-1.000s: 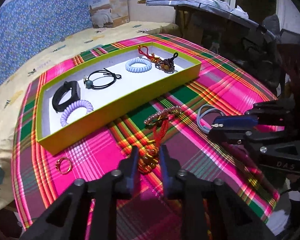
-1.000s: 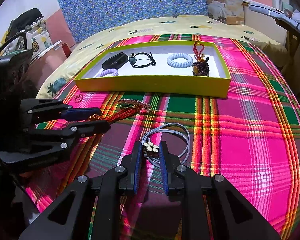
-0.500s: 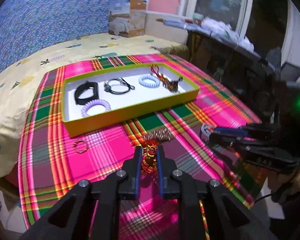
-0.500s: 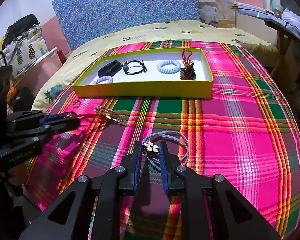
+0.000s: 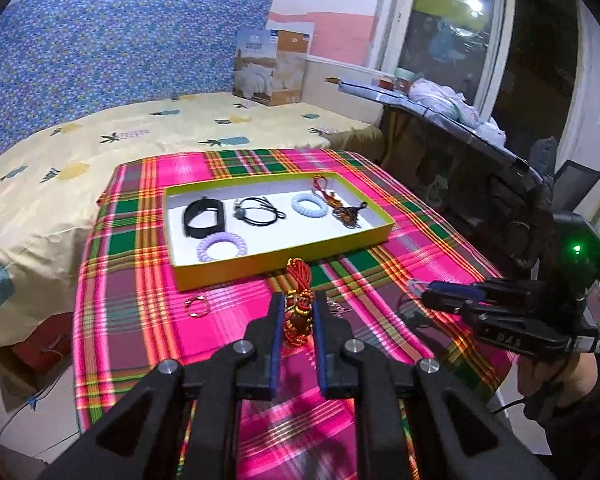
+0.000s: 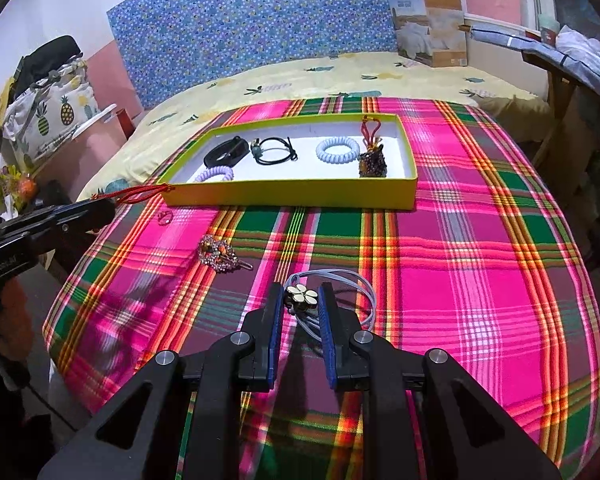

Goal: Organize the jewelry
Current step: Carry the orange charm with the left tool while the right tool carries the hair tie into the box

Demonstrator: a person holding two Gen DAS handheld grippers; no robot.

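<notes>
My left gripper (image 5: 297,309) is shut on a red-and-gold cord charm (image 5: 298,306) and holds it above the plaid cloth, in front of the yellow tray (image 5: 284,266). The tray holds a black band (image 5: 204,218), a black hair tie (image 5: 258,212), a pale blue coil tie (image 5: 308,205), a lilac coil tie (image 5: 221,246) and a brown beaded charm (image 5: 346,214). My right gripper (image 6: 302,300) is shut on the flower clasp of a grey hair tie (image 6: 332,292) that rests on the cloth. A jewelled hair clip (image 6: 218,254) and a ring (image 5: 196,307) lie loose.
The plaid cloth (image 6: 480,260) covers a table in front of a yellow bed (image 5: 120,136). A dark desk with clutter (image 5: 460,152) stands to the right. The left gripper shows in the right wrist view (image 6: 56,220), with red cord trailing toward the tray.
My left gripper has lifted the red cord charm off the cloth and pulled back; the jewelled clip stayed on the cloth. My right gripper still holds the grey hair tie.
</notes>
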